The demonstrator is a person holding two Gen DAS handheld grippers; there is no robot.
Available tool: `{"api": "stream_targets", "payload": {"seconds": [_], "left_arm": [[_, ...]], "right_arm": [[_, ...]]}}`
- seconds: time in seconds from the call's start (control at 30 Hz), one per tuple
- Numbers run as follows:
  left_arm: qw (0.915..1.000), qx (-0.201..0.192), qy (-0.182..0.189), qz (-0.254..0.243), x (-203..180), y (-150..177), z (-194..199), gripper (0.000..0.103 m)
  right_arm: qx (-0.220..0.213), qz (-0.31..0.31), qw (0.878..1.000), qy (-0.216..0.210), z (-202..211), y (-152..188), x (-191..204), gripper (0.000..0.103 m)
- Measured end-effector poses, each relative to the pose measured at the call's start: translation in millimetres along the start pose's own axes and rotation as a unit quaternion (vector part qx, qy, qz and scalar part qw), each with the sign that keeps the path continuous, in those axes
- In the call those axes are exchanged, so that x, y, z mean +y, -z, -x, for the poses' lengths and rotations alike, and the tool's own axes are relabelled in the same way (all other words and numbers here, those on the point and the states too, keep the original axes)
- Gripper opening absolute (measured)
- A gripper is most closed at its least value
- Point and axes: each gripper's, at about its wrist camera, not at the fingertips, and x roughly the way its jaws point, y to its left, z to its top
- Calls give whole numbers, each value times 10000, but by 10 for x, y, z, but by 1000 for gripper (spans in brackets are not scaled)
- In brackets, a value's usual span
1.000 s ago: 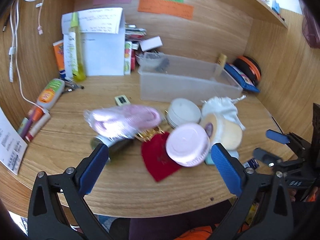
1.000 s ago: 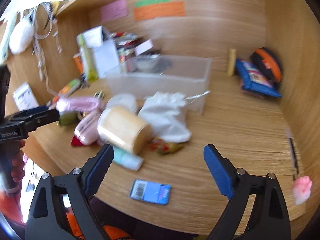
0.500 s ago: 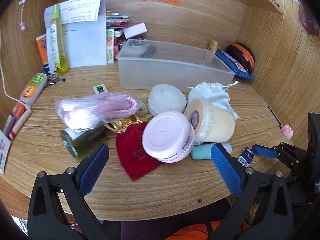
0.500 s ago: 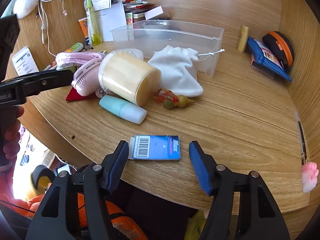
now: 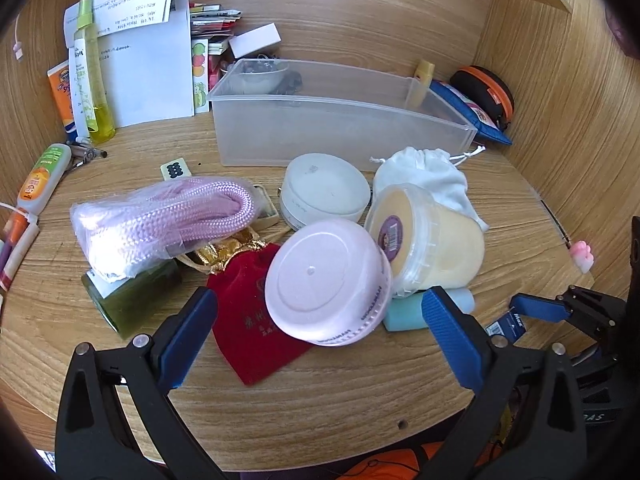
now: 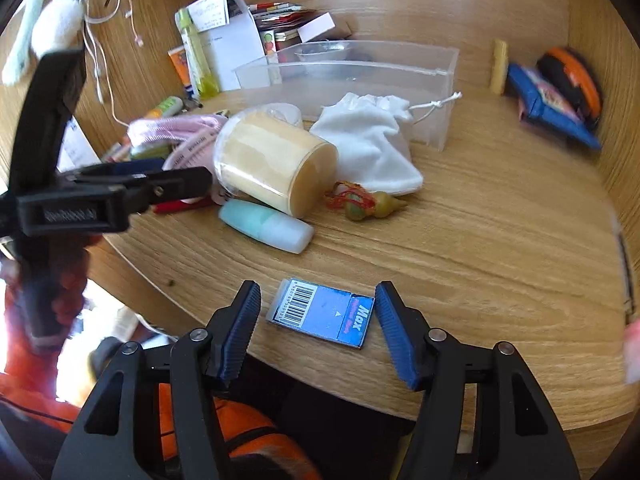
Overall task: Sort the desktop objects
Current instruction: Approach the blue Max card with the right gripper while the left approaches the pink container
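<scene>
The right claw has just been closing, and the blue card lies flat on the bench between its pads, untouched, near the front edge. The left claw stands spread before the pink jar, holding nothing.
</scene>
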Motion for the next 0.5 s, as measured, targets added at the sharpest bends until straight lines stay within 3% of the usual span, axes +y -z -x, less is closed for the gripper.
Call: {"api": "stream_targets", "payload": {"seconds": [0.43,0.5], "left_arm": [[9998,39,192,-49,69,-41,-153,103],[9997,63,223,-90,70,-44,-177,97]], "right_arm": [[89,331,9992,193,-48,25,119,57],[82,188,9998,82,-21,8,67,60]]}}
